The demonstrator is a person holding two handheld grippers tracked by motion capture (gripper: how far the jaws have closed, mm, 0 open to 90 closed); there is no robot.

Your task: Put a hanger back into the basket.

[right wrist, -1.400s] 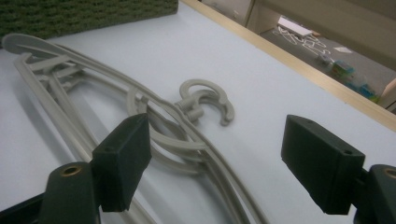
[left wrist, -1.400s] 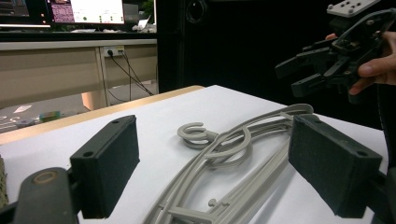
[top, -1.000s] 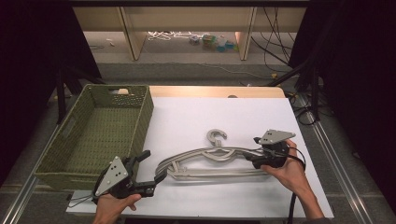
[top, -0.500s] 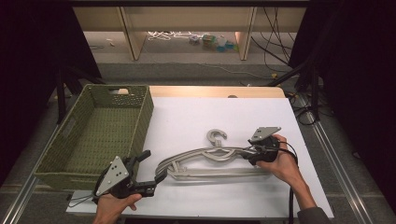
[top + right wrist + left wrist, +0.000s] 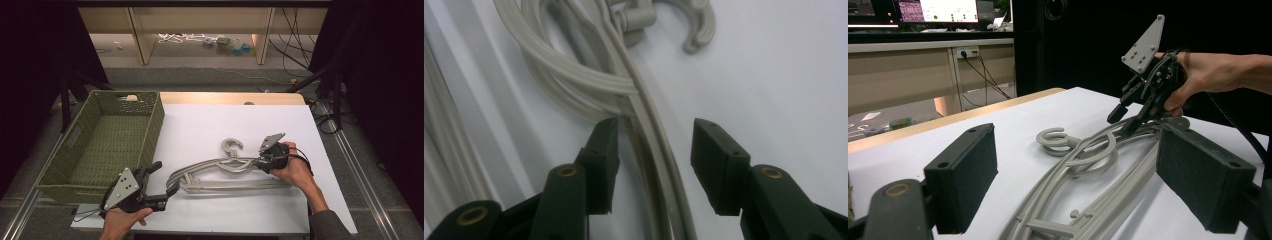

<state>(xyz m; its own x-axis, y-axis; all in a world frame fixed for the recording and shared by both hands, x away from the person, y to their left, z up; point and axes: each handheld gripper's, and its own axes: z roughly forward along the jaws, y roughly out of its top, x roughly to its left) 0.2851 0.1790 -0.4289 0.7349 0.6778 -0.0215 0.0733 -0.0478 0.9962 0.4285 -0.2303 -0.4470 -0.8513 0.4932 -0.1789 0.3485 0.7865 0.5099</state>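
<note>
Two grey plastic hangers [image 5: 227, 172] lie stacked on the white table [image 5: 210, 125], roughly at its middle, their hooks [image 5: 231, 146] pointing away from the person; in the left gripper view the hangers [image 5: 1083, 185] run from the lower edge up towards the far gripper; in the right gripper view the hanger arms [image 5: 644, 130] fill the space ahead of the jaws.

The right gripper [image 5: 263, 159], held in the person's right hand [image 5: 295, 170], sits low at the hangers' right end, just right of the hooks; its jaws have just been closing; in the right gripper view [image 5: 654, 160] they straddle the upper hanger's arm, with a gap visible on both sides, so the pads do not yet press on it; the left gripper view shows this gripper [image 5: 1125, 117] tilted down onto the hangers.

The left gripper [image 5: 164, 181], in the left hand [image 5: 122, 222], rests at the table's near left corner, its jaws spread wide; one jaw tip reaches the hangers' left end, whether touching cannot be told; in its own view [image 5: 1075, 185] nothing is pinched.

A green woven basket [image 5: 90, 150] stands at the table's left edge, just beside the left gripper.
</note>
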